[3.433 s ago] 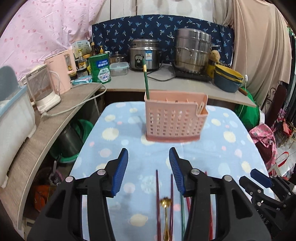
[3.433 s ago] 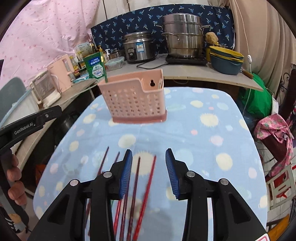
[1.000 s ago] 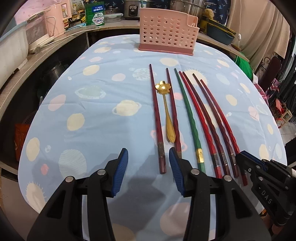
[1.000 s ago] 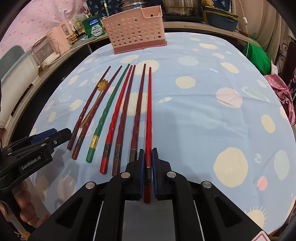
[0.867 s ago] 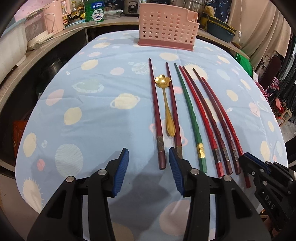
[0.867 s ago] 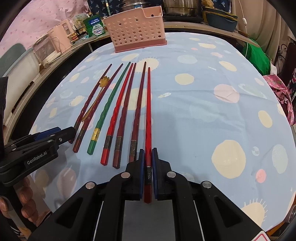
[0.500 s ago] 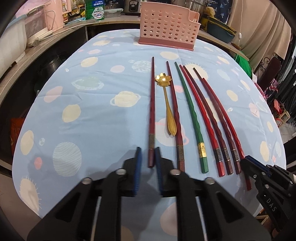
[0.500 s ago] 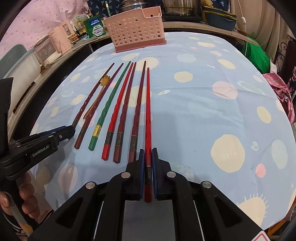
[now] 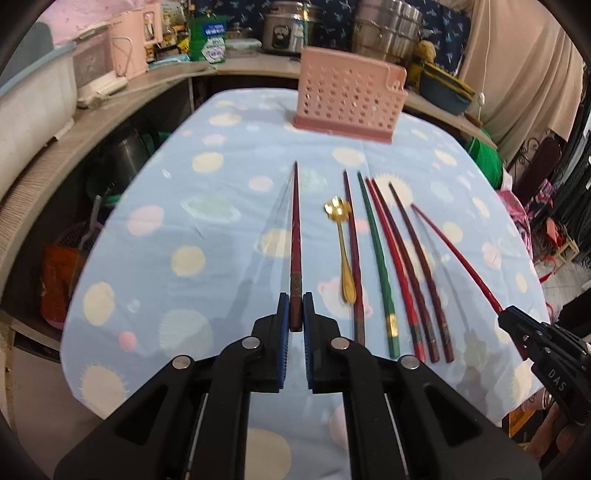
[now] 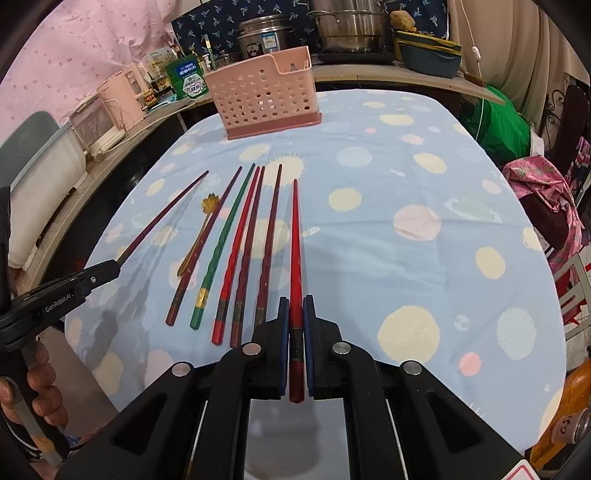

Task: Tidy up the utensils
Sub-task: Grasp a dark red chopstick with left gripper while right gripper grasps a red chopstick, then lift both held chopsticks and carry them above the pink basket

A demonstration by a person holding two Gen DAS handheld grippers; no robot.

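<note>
My left gripper (image 9: 293, 308) is shut on the thick end of a dark red chopstick (image 9: 295, 236) and holds it lifted above the blue cloth, tip pointing away. My right gripper (image 10: 294, 314) is shut on a bright red chopstick (image 10: 295, 236), also raised; it also shows in the left wrist view (image 9: 458, 254). Several chopsticks, one of them green (image 9: 376, 254), and a gold spoon (image 9: 341, 251) lie in a row on the cloth between them. The pink perforated utensil basket (image 9: 347, 98) stands upright at the table's far end.
The table (image 10: 424, 192) has a blue spotted cloth. Behind it a counter carries a rice cooker (image 9: 291, 24), steel pots (image 9: 391, 20), a green tin (image 9: 207, 37) and a pink kettle (image 9: 131, 40). A green bag (image 10: 506, 125) and pink cloth (image 10: 546, 192) lie to the right.
Both grippers have lifted their chopsticks off the cloth and risen. The left gripper, open a second ago, closed on the leftmost dark red chopstick and pulled it away from the row.
</note>
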